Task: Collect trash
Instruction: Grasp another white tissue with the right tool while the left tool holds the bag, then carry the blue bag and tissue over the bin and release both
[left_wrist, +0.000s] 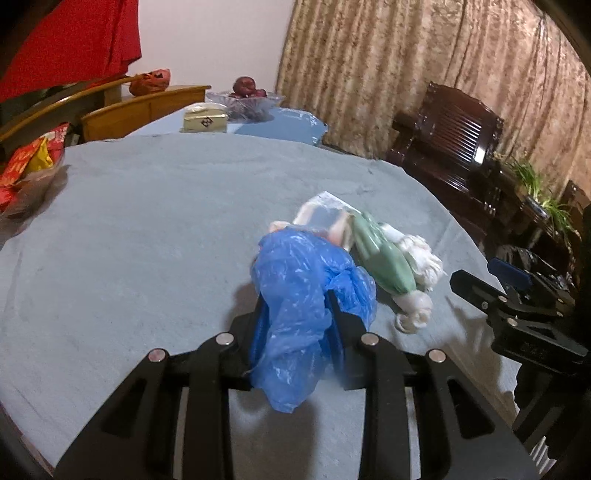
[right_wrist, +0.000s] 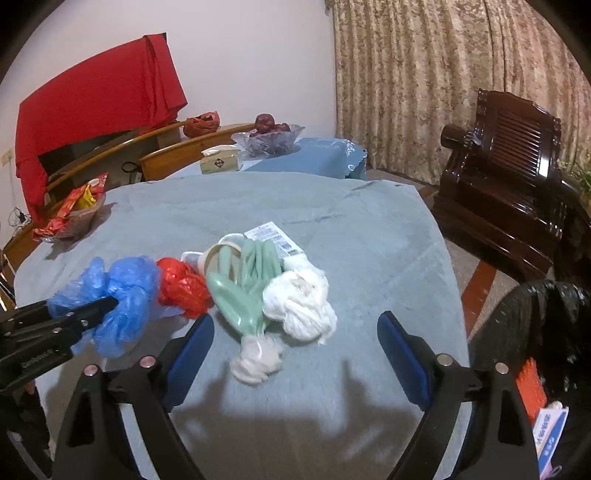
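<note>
While your left claw clenches the blue bag and the right claw gapes empty, loose plastic may drag the green glove off the bench.

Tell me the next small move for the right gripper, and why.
Probably ease the right gripper forward over the white wad and close. Its fingers stand open and empty, the wad lies just ahead, and the left gripper already clamps the blue bag.
</note>
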